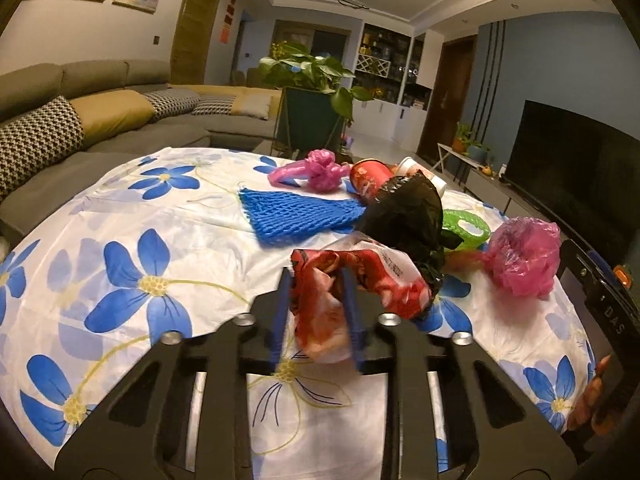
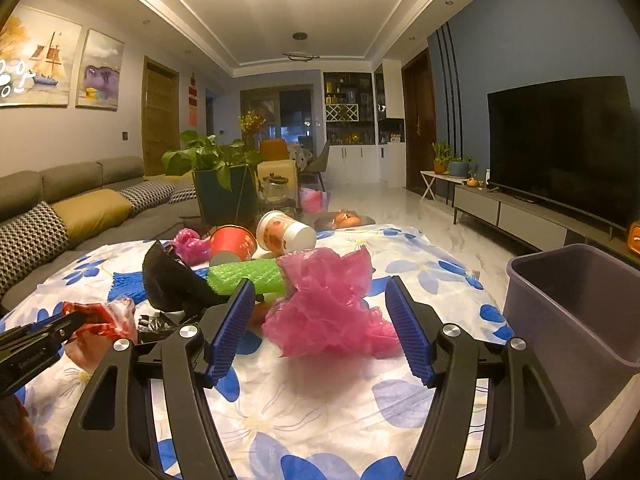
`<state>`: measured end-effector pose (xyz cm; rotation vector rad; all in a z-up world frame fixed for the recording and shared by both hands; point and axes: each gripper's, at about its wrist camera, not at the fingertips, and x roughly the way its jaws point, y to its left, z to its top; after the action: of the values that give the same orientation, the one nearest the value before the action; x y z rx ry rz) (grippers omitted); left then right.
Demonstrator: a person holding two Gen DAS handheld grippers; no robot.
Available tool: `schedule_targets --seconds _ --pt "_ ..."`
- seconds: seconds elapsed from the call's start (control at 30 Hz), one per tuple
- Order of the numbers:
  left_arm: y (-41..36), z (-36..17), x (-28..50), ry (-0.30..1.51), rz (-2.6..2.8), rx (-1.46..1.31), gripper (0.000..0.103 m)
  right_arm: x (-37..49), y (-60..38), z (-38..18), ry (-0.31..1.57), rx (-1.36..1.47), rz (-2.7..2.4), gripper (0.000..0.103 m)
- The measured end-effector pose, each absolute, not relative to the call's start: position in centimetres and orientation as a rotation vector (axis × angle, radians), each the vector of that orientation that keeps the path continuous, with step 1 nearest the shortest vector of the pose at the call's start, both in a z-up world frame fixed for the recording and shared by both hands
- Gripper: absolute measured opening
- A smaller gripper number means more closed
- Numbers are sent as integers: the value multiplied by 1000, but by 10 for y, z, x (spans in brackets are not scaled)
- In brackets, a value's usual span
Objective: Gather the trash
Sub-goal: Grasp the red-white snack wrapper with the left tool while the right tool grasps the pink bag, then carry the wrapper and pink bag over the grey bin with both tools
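My left gripper (image 1: 318, 304) is shut on a crumpled red and white plastic wrapper (image 1: 376, 276), just above the flowered tablecloth (image 1: 120, 240). In the right wrist view the same wrapper (image 2: 104, 320) sits at the left, in the left gripper's tips. My right gripper (image 2: 320, 292) stands open around a crumpled pink plastic bag (image 2: 328, 308); its blue pads (image 2: 232, 320) are apart from the bag on both sides. The pink bag (image 1: 522, 256) also shows at the right in the left wrist view.
More trash lies behind: a black bag (image 2: 172, 280), green bubble wrap (image 2: 248, 276), blue foam net (image 1: 296, 212), a red cup (image 2: 234, 242), a white paper cup (image 2: 284, 234), another pink bag (image 1: 320, 170). A grey bin (image 2: 572, 304) stands off the table's right edge. A sofa is at left.
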<state>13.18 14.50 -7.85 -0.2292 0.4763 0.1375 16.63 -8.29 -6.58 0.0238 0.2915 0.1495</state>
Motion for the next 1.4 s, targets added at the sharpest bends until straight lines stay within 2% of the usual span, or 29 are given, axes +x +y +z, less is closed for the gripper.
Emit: schedule_targets --seconds 0.17,0.33,0.53,0.6,0.7,1.0,1.4 --pt "147 -76 127 450 144 -244 13 172 -81 -66 308 9 154 62" --pt "150 -64 112 393 159 -256 13 184 -80 -69 344 3 154 51" --pt "148 -53 103 349 190 -235 13 194 -79 -76 396 10 167 28" --pt "146 -52 103 347 194 -232 13 195 -80 -76 401 15 177 14" --pt "144 -51 102 347 193 -231 13 191 -83 -74 393 18 188 5" --pt "132 -41 97 323 183 -208 13 151 -100 -56 299 14 183 4" --pt "78 -27 105 317 92 -155 13 113 -133 -39 231 16 140 4"
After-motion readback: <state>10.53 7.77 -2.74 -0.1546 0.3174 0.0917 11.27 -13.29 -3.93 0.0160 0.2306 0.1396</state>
